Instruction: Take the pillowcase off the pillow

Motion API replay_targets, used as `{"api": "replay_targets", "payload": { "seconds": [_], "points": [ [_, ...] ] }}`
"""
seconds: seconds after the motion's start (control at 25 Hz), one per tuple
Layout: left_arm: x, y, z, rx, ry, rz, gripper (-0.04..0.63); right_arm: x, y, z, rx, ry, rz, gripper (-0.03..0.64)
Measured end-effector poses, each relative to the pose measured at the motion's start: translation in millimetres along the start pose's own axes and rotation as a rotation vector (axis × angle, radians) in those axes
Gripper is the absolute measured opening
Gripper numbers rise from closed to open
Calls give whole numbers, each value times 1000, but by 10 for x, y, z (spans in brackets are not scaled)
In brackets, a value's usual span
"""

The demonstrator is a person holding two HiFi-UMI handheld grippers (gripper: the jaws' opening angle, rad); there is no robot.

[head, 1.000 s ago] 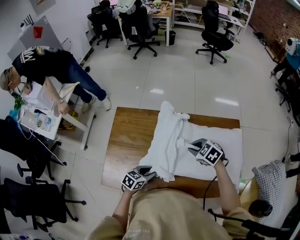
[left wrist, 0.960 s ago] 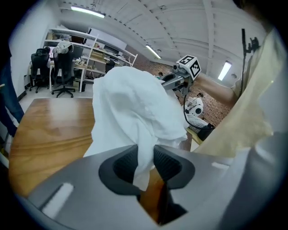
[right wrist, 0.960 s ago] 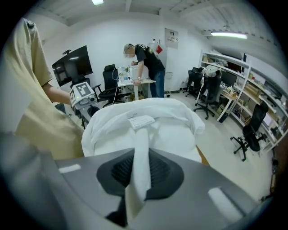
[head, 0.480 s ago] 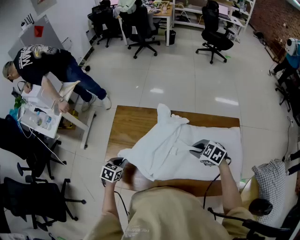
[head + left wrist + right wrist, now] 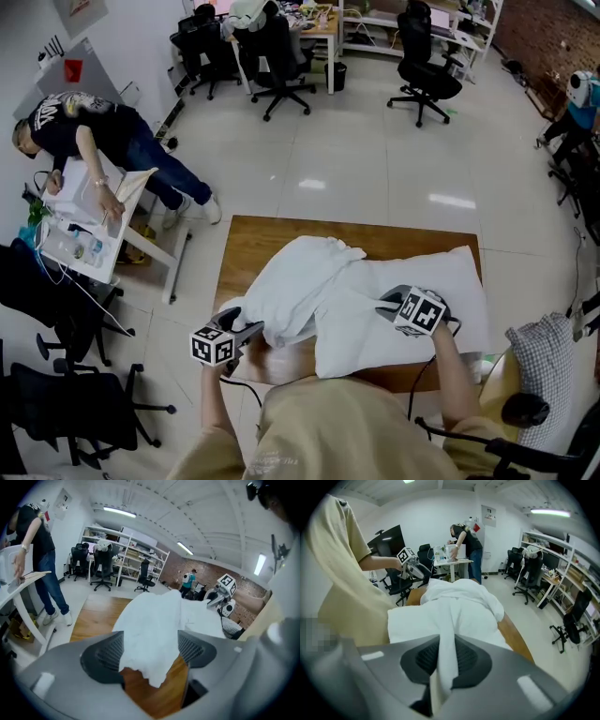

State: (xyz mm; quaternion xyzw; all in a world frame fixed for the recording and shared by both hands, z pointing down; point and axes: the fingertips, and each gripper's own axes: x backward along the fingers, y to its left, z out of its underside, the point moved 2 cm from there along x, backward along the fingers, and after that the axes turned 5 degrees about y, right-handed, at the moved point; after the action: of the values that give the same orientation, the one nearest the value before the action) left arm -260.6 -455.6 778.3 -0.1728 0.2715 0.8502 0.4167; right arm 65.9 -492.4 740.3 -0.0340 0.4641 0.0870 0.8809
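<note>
On pillow (image 5: 461, 292): R gripper (image 5: 386, 305) angled down, jaws clamped.

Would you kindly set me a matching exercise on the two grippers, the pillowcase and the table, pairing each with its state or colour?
1. left gripper
2. right gripper
3. pillowcase
4. table

A. brown wood
B. jaws shut on a fold of the pillow
C. white, bunched up on the table's left part
D. jaws apart, a cloth corner between them

Pairs: 1-D, 2-B, 3-C, 4-A.
The left gripper's jaws have just been opening; the pillowcase corner lies loose between them.
</note>
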Motion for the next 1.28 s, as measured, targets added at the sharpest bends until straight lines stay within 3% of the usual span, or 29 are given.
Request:
{"api": "replay_targets", "payload": {
  "seconds": [0.08, 0.2, 0.32, 0.44, 0.48, 0.52, 0.56, 0.64, 0.76, 0.84, 0.96, 1.08, 1.16, 1.28],
  "points": [
    [-25, -319, -361, 5, -119, 74, 402, 27, 2, 37, -14, -3, -4, 39],
    [-317, -739, -858, -79, -210, 142, 399, 13, 39, 66, -3, 10, -4, 40],
    [-951, -957, -1128, -186, -169, 162, 353, -28, 58, 68, 13, 12, 9, 41],
    [-1631, -1022, -1032, -185, -4, 211, 311, -70, 115, 14, 22, 14, 14, 44],
    [-1806, -1002, -962, -175, 55, 211, 265, -73, 134, -2, 23, 16, 14, 44],
    [-1938, -952, -911, -173, 101, 193, 172, -69, 152, -13, 21, 14, 11, 44],
    [-2014, -871, -897, -174, 124, 160, 31, -63, 171, -21, 13, 7, 7, 44],
    [-2004, -549, -943, -132, 103, 57, 25, -45, 187, -19, -16, -23, 7, 46],
    [-1600, 308, -1045, -7, 10, -160, 23, 67, 174, 45, -60, -79, 19, 44],
    [-1297, 724, -1010, 47, -5, -229, 23, 187, 138, 128, -83, -114, 24, 44],
    [-1031, 796, -846, 37, 16, -234, 26, 236, 23, 232, -127, -150, 53, 44],
    [-836, 591, -785, 9, -41, -214, 52, 127, -67, 260, -146, -126, 86, 48],
    [-691, 390, -834, 6, -107, -202, 106, 29, -94, 287, -147, -99, 96, 62],
    [-423, -17, -1064, -52, -266, -154, 169, 20, -97, 196, -149, -143, 149, 201]
  ]
}}
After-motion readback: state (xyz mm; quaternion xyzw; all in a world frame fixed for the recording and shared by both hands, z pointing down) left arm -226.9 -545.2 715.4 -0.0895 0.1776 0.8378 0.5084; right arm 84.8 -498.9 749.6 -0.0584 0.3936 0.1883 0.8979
